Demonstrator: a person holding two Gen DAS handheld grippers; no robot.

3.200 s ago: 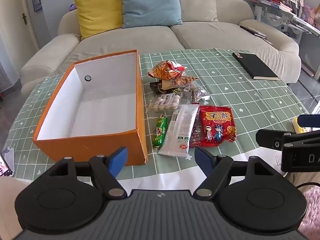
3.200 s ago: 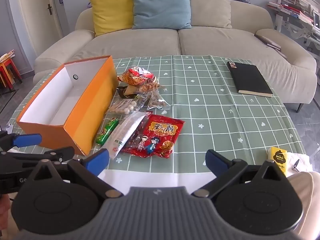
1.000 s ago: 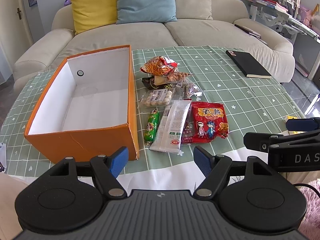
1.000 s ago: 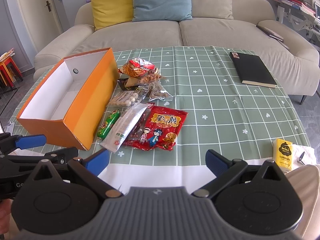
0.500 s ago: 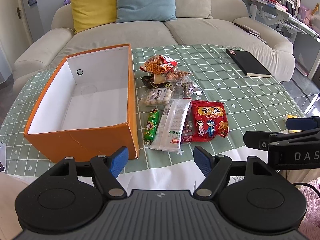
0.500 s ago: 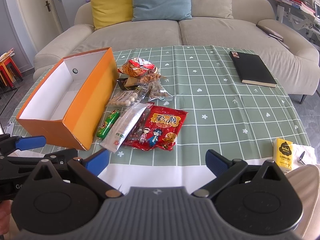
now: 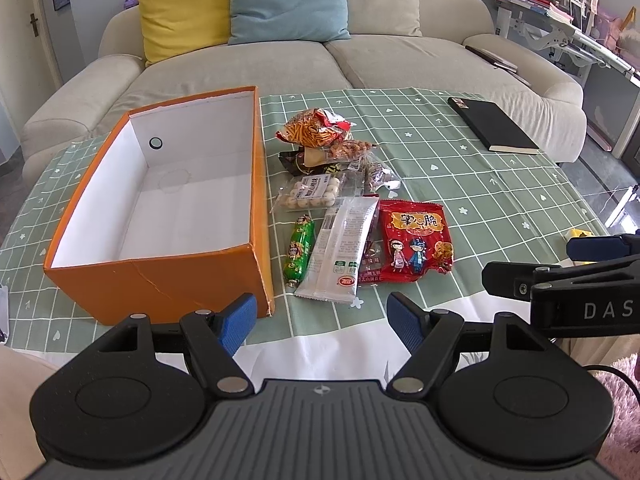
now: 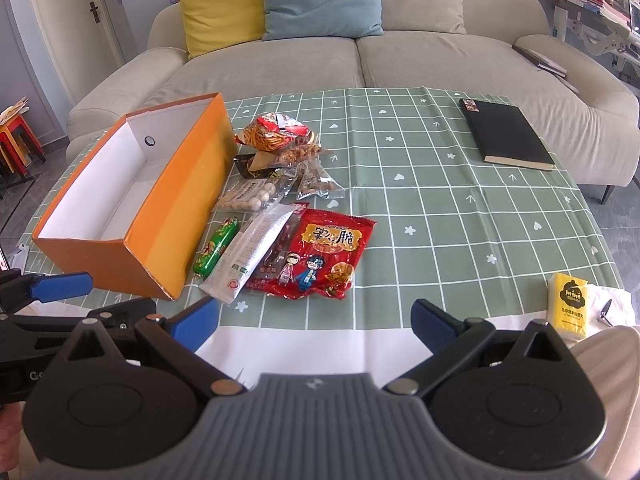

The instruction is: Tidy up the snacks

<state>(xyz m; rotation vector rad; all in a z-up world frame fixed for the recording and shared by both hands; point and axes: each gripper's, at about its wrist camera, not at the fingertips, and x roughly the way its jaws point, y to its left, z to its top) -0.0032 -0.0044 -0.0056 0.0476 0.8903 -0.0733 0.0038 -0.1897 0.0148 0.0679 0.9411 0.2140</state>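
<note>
An empty orange box (image 7: 168, 280) (image 8: 160, 236) with a white inside stands on the left of the green checked table. Right beside it lies a pile of snacks: a red packet (image 7: 416, 246) (image 8: 324, 256), a long white packet (image 7: 340, 248) (image 8: 252, 256), a green sausage stick (image 7: 298, 250) (image 8: 216, 248), a pack of white balls (image 7: 310, 196) (image 8: 250, 196) and an orange chips bag (image 7: 314, 130) (image 8: 278, 132). My left gripper (image 7: 322, 322) is open at the near table edge, in front of the box corner and white packet. My right gripper (image 8: 316, 324) is open, just short of the red packet.
A black notebook (image 7: 494, 126) (image 8: 506, 134) lies at the far right of the table. A yellow tissue pack (image 8: 568, 306) sits at the near right edge. A beige sofa (image 7: 280, 60) with yellow and blue cushions stands behind the table.
Both grippers have crept slightly forward toward the table; the box and snacks sit a little closer in view. Nothing on the table has moved, and both stay open.
</note>
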